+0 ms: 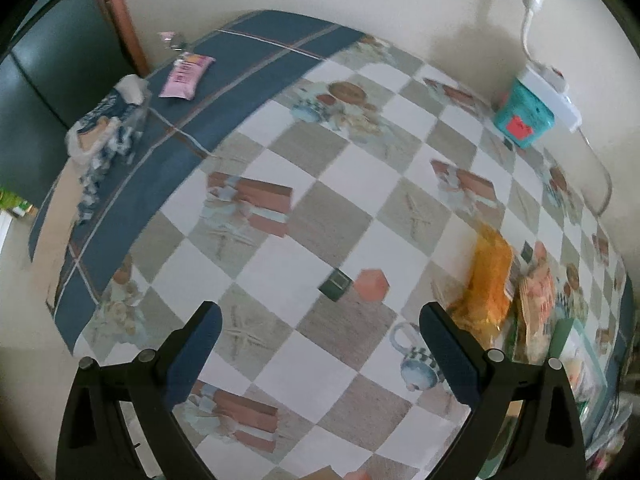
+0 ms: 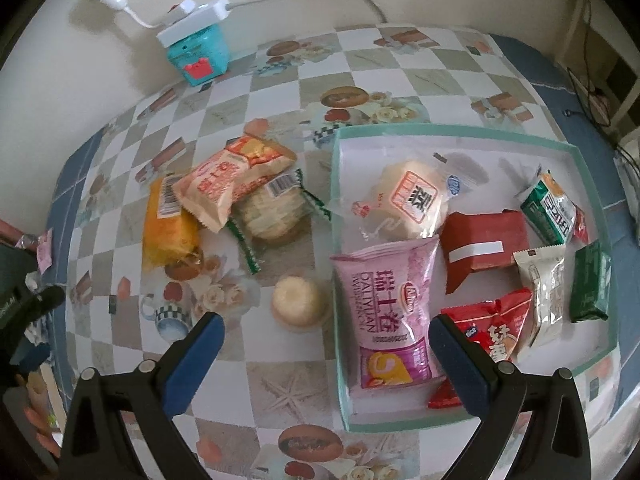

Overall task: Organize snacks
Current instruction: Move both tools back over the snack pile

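Note:
In the right wrist view a white tray with a green rim (image 2: pixel 336 216) holds several snack packs, among them a pink Swiss-roll pack (image 2: pixel 390 312), a clear-wrapped white bun (image 2: pixel 412 200) and a red box (image 2: pixel 486 246). Left of the tray lie an orange cake pack (image 2: pixel 168 228), an orange-and-white cracker bag (image 2: pixel 232 180), a clear pack of pale biscuits (image 2: pixel 272 212) and a small round pastry (image 2: pixel 298 300). My right gripper (image 2: pixel 326 338) is open and empty above the pastry and the tray's left rim. My left gripper (image 1: pixel 320 326) is open and empty over the checked tablecloth.
A teal box (image 2: pixel 200 54) with a white power strip (image 2: pixel 192 20) on it stands by the wall. In the left wrist view a pink snack pack (image 1: pixel 186 74) and a crumpled blue-white wrapper (image 1: pixel 106 128) lie at the table's far left.

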Action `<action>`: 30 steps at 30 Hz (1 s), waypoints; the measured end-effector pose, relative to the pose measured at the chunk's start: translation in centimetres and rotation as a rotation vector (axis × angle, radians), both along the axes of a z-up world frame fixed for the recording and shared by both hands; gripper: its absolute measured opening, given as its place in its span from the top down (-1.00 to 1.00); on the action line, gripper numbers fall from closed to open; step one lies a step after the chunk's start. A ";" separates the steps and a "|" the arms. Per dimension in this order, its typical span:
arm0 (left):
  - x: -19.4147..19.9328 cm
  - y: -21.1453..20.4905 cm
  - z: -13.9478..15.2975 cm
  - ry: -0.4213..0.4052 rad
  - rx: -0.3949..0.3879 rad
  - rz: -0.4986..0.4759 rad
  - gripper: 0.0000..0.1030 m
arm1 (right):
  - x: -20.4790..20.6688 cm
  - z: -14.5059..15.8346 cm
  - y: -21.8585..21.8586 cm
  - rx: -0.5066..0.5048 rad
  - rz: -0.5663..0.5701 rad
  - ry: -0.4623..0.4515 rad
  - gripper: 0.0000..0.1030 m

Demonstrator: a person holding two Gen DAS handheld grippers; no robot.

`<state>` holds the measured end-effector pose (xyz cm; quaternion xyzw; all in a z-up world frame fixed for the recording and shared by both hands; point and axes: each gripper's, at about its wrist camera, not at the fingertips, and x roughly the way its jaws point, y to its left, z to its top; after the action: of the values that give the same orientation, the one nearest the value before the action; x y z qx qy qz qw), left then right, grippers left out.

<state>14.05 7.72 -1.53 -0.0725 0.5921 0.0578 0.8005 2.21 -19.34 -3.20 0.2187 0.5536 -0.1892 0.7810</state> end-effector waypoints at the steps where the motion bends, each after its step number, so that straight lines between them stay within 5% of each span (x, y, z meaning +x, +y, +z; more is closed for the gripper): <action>1: 0.0 -0.4 -0.2 0.007 -0.002 -0.017 -0.92 | 0.1 -0.1 0.0 -0.002 0.000 0.000 -1.00; 8: 0.0 -2.9 -0.9 0.025 0.003 -0.101 -0.93 | 1.2 -0.2 2.5 -0.016 0.087 -0.025 -1.00; 30: 0.2 -3.4 -1.9 0.051 0.006 -0.110 -0.93 | 2.6 -1.5 4.2 0.065 0.207 -0.035 -1.00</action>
<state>14.21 4.30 -3.38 -0.0359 0.6150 0.0173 0.7875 4.82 -15.14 -4.72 0.1889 0.5653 -0.0857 0.7984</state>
